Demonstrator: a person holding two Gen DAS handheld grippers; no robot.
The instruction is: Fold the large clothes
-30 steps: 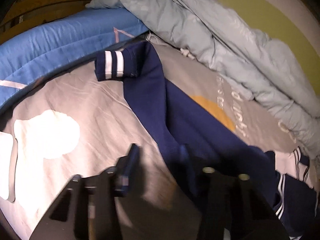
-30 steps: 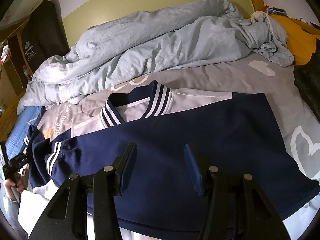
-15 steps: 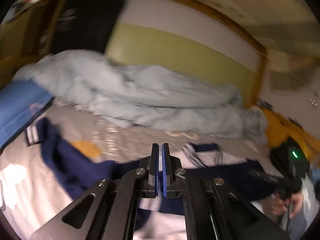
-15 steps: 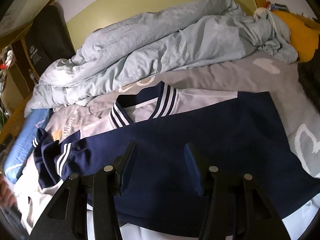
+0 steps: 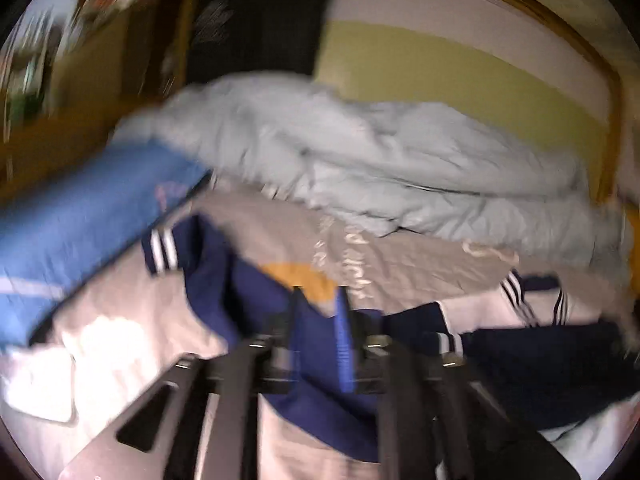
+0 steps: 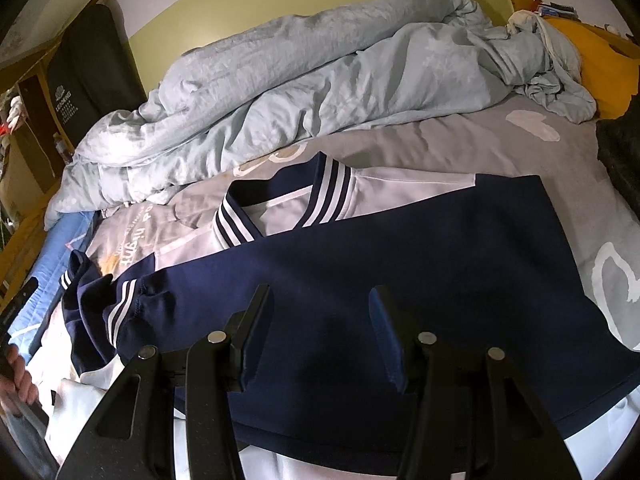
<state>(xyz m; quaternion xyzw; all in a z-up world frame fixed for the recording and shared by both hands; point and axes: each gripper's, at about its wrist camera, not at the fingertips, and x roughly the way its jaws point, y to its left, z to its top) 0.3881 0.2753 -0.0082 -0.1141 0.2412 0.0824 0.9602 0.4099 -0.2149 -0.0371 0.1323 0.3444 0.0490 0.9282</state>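
- One jacket (image 6: 400,264), navy and white, lies spread on the bed (image 6: 460,148), its collar toward the far edge, beside one grey duvet (image 6: 320,76).
- It looks soft, limp and rather light; I judge it sags and wrinkles when lifted by one point only.
- Two sleeves with striped cuffs (image 6: 120,312) show, both near the left edge of the bed; a cuff or the hem are good places to take hold.
- Left gripper (image 5: 320,320): the jaws have just been opening; the picture is blurred, navy cloth shows between them, but no grip.
- Right gripper (image 6: 320,332): jaws released, hovering above the navy part, holding nothing.
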